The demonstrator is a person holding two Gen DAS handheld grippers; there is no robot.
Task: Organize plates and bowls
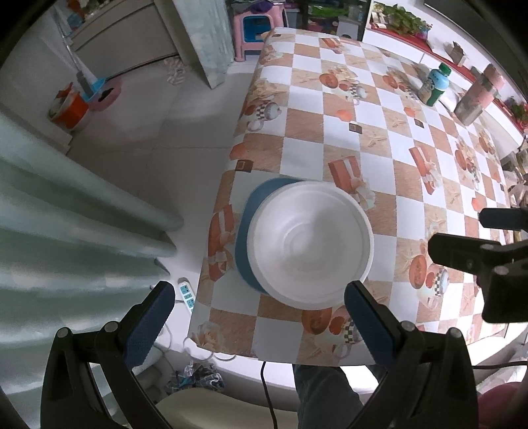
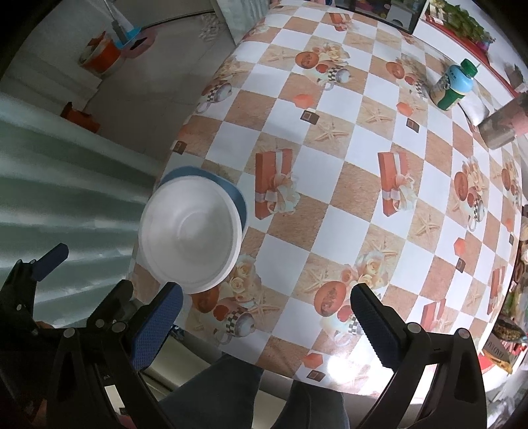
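Observation:
A white bowl [image 1: 310,244] sits on a blue plate [image 1: 246,231] near the left edge of the checkered table [image 1: 379,138]. The stack also shows in the right wrist view: white bowl [image 2: 191,237], blue plate [image 2: 236,194]. My left gripper [image 1: 260,313] is open and empty, hovering above the stack's near side. My right gripper [image 2: 267,313] is open and empty above the table's front edge, right of the stack. The right gripper also shows in the left wrist view [image 1: 488,244], and the left gripper in the right wrist view [image 2: 39,267].
A green-capped bottle [image 1: 435,85] and a metal cup [image 1: 475,99] stand at the table's far right. A curtain [image 1: 66,214] hangs left of the table. Buckets [image 1: 69,109] and a pink stool [image 1: 257,29] stand on the floor. A power strip [image 1: 186,293] lies below the table edge.

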